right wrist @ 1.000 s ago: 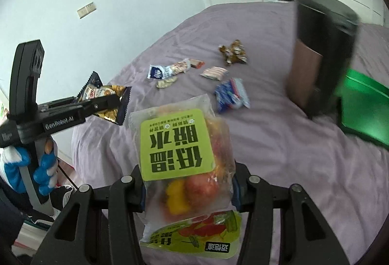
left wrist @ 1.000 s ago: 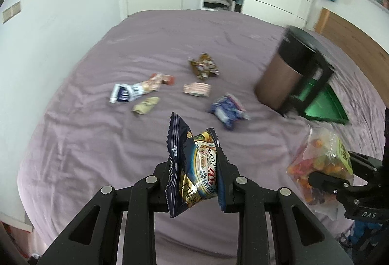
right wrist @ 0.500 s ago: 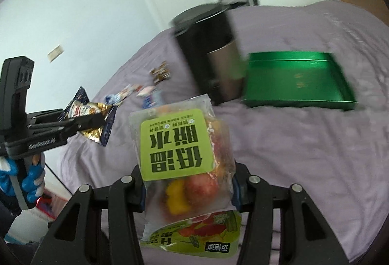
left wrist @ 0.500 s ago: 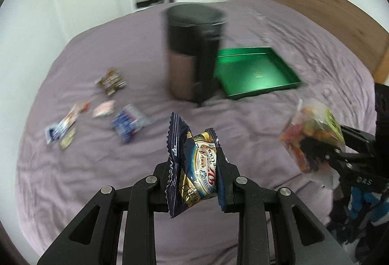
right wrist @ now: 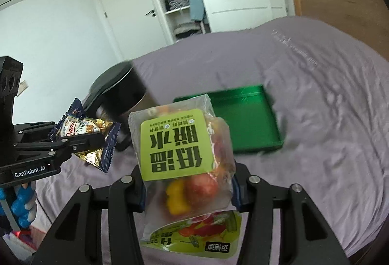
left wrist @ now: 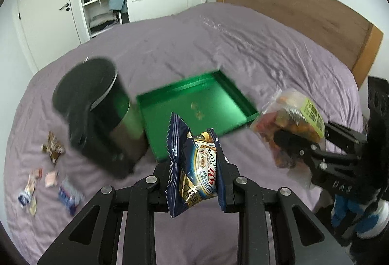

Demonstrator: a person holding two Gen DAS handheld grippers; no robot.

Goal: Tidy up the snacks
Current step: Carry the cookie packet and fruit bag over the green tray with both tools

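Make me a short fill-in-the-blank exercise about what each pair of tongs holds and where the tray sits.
1. The left tongs grip a dark blue ____ packet.
2. The right tongs grip a clear fruit bag with a ____ label.
3. The green tray lies on the ____ bedsheet.

Missing words: cookie; green; purple

Left gripper (left wrist: 195,182): matte black plastic, two angled linkage arms with triangular cut-outs, silver round screws at pivots. White "GenRobot.AI" lettering at left edge of right-wrist frame. Right gripper (right wrist: 188,188): same build; "DAS" embossed on side. Blue-and-white gloved hand (right wrist: 22,204) visible, lower left.
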